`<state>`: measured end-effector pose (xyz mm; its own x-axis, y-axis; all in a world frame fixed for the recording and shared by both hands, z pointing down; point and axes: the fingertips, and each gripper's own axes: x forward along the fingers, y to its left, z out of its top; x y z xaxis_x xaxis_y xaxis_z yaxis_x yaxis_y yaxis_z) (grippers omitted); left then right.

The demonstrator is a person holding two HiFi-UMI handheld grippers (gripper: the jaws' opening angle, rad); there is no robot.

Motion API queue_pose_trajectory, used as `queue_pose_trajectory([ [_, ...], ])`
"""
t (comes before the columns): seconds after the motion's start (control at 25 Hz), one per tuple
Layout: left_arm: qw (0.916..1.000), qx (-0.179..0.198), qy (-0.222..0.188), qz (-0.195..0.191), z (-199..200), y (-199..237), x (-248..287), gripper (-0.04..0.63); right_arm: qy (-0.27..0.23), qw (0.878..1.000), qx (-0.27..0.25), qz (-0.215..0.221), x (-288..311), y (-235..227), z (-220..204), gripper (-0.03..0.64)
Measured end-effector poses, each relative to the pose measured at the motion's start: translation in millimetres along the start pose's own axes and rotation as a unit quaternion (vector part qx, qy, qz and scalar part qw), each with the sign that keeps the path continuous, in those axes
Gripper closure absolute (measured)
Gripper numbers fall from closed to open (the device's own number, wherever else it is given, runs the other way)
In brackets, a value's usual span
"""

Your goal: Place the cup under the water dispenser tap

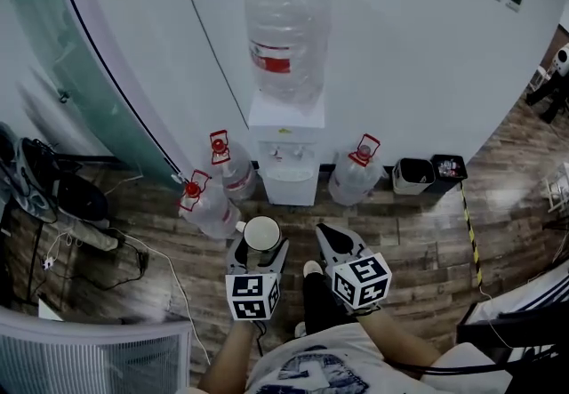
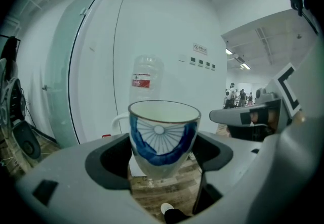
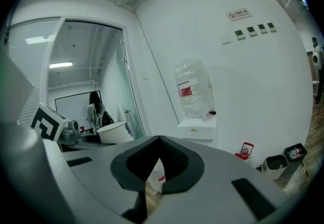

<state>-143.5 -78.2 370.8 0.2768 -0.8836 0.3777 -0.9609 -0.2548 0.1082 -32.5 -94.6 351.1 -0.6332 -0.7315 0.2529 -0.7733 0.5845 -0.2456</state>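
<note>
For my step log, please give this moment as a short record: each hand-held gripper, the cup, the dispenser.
left hand-held gripper: shut on white ceramic cup with blue pattern
right hand-held gripper: shut, empty
white water dispenser: at wall, clear plastic bottle on top
cup position: held above wooden floor, apart from dispenser, not yet under tap

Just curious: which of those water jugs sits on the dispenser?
The red-labelled jug atop the white dispenser; the three red-capped ones are on the floor.
</note>
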Motion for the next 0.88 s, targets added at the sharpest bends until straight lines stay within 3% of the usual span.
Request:
queue_pose_trajectory([
  [0.52, 0.9997, -0.001, 0.023, 0.010, 5, 55, 139, 0.179, 0.022, 1.000, -0.012, 0.005, 128, -86, 1, 0.597],
  [0.88, 0.9989, -0.010, 0.044, 0.009, -29, 89, 237, 0.179, 0.048, 0.999, -0.006, -0.001, 210, -143, -39, 0.597],
])
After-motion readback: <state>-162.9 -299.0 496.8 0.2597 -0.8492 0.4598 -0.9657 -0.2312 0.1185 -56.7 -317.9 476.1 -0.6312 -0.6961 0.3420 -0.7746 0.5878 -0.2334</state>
